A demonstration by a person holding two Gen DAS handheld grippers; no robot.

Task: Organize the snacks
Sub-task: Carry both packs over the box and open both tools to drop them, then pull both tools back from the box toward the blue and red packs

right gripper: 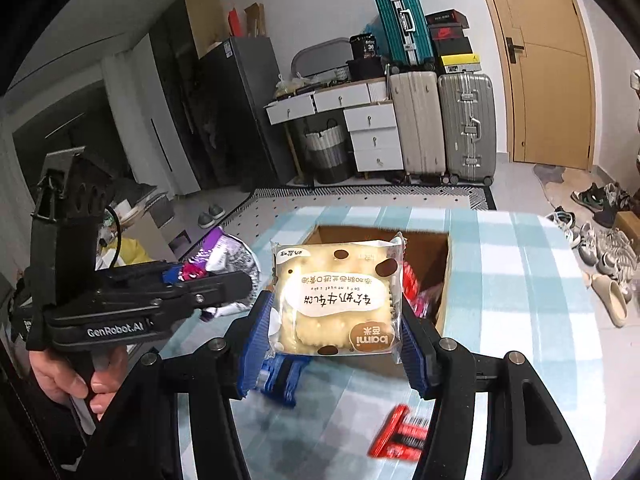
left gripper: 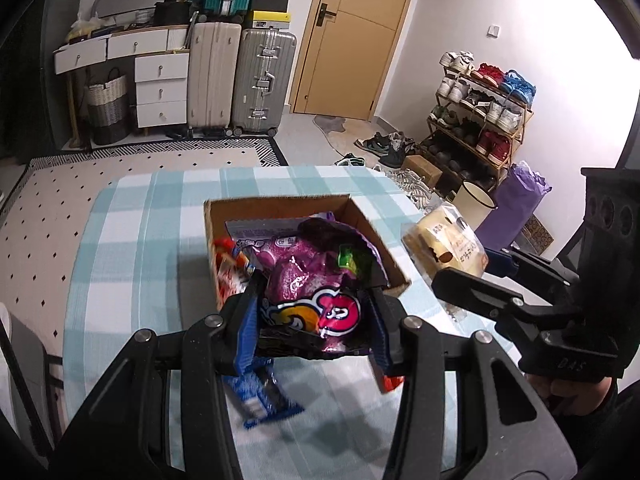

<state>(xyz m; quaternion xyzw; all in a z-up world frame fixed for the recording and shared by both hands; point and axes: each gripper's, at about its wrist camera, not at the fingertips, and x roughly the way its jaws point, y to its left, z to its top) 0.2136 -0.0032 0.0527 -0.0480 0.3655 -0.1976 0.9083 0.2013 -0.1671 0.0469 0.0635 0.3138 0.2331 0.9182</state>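
My left gripper (left gripper: 316,312) is shut on a purple snack bag (left gripper: 316,292) and holds it over the near edge of a cardboard box (left gripper: 280,202) that has several snack packs inside. My right gripper (right gripper: 334,320) is shut on a pale cake pack (right gripper: 336,300) and holds it above the table in front of the box (right gripper: 444,264). The cake pack also shows in the left wrist view (left gripper: 444,248), right of the box. A blue snack pack (left gripper: 264,396) and a red snack pack (right gripper: 400,434) lie on the checked tablecloth (left gripper: 132,240) below the grippers.
The table stands in a room with suitcases (left gripper: 264,80), a white drawer unit (left gripper: 160,88), a wooden door (left gripper: 360,36) and a shoe rack (left gripper: 480,120). A white bin (left gripper: 474,204) and a purple roll (left gripper: 516,204) stand beyond the table's right edge.
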